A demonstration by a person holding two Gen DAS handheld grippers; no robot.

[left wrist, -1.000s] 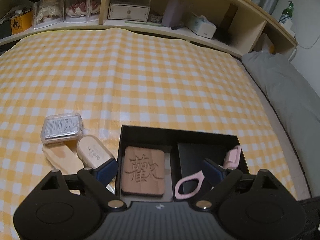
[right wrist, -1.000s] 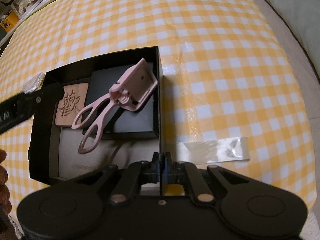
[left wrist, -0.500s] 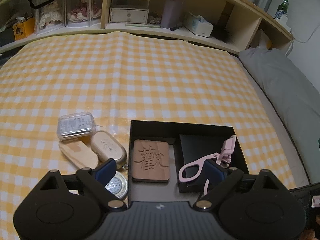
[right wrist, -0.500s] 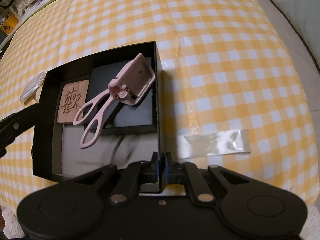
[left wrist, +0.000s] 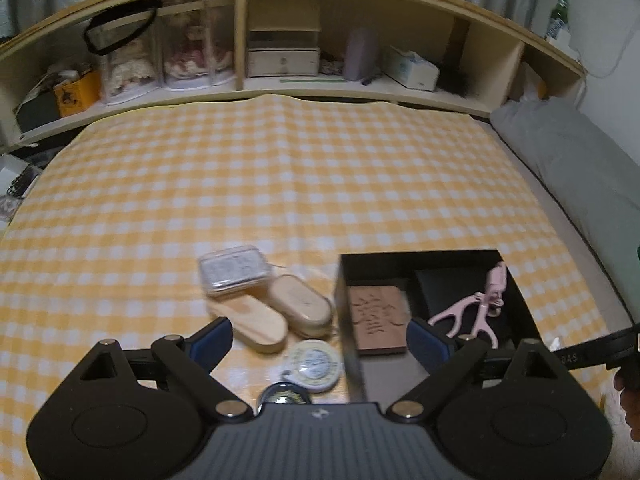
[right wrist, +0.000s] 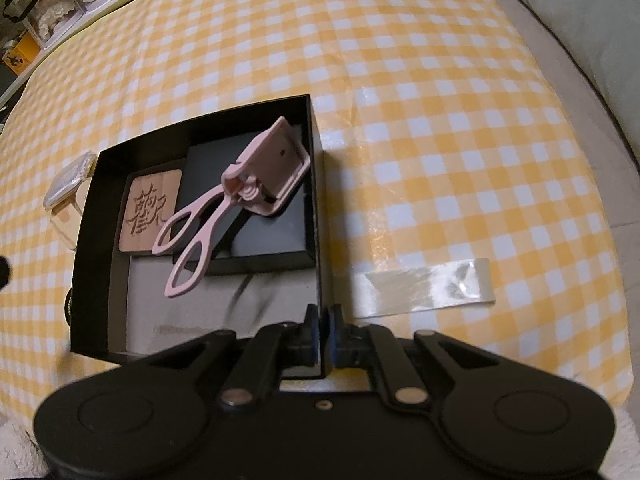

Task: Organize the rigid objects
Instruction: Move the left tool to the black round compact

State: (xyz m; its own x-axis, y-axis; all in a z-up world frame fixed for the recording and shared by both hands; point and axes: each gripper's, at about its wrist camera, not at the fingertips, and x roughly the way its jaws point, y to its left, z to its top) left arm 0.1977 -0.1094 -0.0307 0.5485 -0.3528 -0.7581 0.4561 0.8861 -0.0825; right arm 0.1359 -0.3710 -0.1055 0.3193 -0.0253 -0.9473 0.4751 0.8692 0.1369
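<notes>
right wrist view: right claw [right wrist: 321, 334] pinches stiff, light black box [right wrist: 318, 216] wall at 6 o'clock; left claw [left wrist: 318, 340] gapes empty.

Dim, warm indoor light; left wrist view motion-blurred, fisheye bending the shelf [left wrist: 320, 84] at top. Glare streaks the checked cloth [right wrist: 400, 80] in right wrist view.

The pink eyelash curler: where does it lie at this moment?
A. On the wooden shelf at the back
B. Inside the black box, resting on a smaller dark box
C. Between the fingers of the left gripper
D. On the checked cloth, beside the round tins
B: in the right wrist view the pink eyelash curler lies inside the black box, its head on the smaller dark box and its handles reaching over the carved wooden tile.
</notes>
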